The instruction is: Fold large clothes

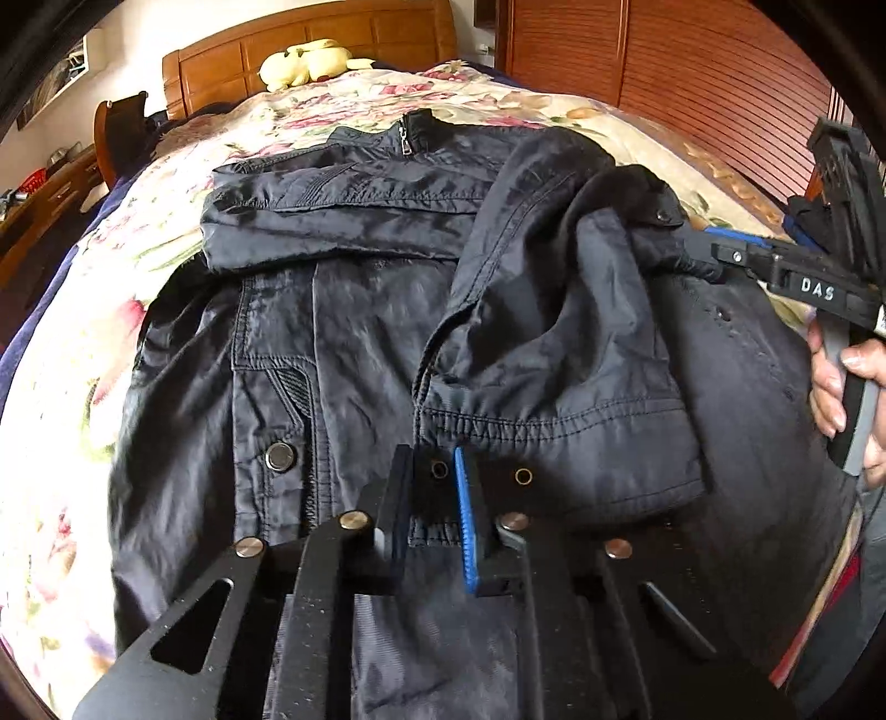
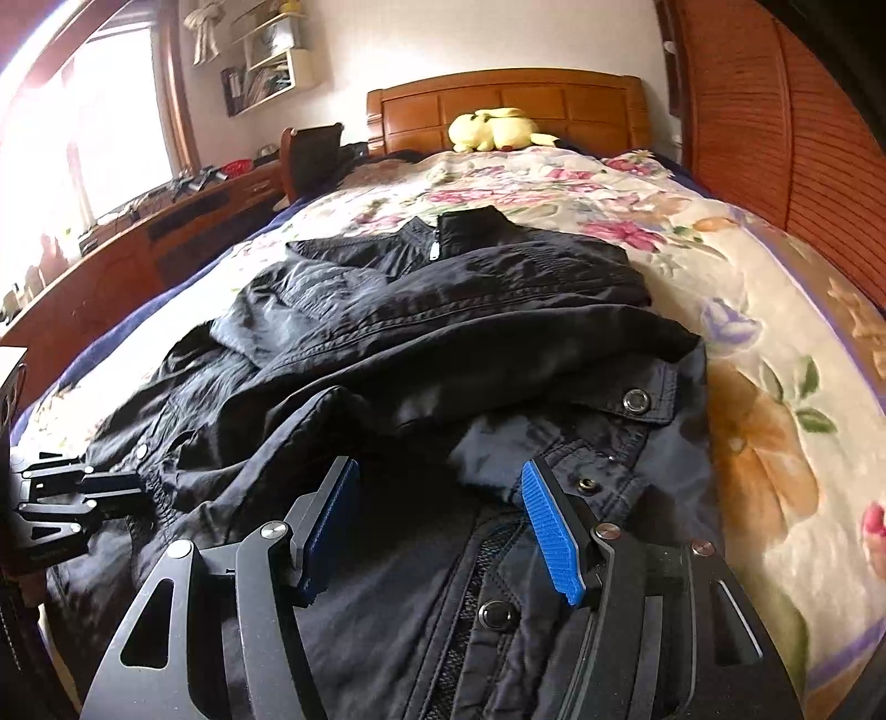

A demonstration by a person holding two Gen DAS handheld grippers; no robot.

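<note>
A dark navy jacket (image 1: 354, 310) lies on the flowered bedspread (image 1: 310, 122), collar at the far end, one sleeve folded across the chest and a second sleeve lying over the right half. My left gripper (image 1: 434, 487) is shut on the jacket's elastic cuff (image 1: 554, 432). My right gripper (image 2: 440, 515) is open just above the jacket (image 2: 443, 343) near its lower front with the snap buttons. In the left wrist view the right gripper (image 1: 736, 243) shows at the right edge with a hand on it. The left gripper (image 2: 119, 490) shows at the left edge of the right wrist view.
A yellow plush toy (image 1: 310, 61) sits by the wooden headboard (image 1: 310, 50). A wooden wardrobe (image 1: 692, 66) stands along the bed's right side. A wooden dresser (image 2: 138, 243) with clutter and a chair (image 2: 310, 160) stand on the left.
</note>
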